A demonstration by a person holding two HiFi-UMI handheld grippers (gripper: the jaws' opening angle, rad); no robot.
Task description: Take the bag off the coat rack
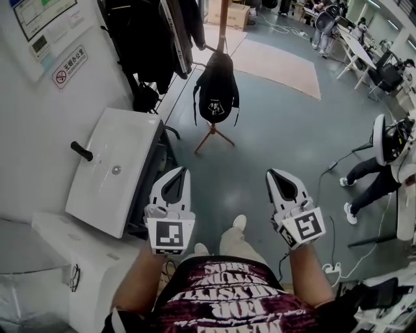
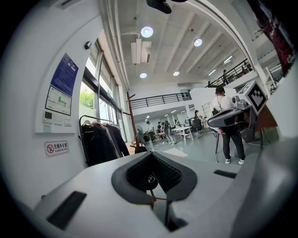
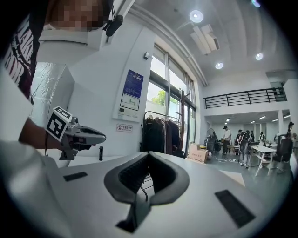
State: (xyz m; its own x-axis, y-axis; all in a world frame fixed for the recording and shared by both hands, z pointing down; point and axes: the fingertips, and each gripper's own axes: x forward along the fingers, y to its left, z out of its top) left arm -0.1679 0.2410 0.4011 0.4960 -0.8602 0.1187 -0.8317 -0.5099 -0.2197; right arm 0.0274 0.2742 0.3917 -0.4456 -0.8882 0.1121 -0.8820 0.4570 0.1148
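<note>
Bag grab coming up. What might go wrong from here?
The slim wooden coat rack stands on thin splayed legs; a sideways tug on the black bag may tip it. The left tool and right tool are shut and well short; they must open first.

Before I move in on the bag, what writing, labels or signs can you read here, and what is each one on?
"无烟办公室": on the red-bordered no-smoking sign on the wall.
Too small to read: the blue poster above that sign.
Too small to read: the white logo on the bag.
Upside down and warped, not legible: the big print on the person's shirt.
</note>
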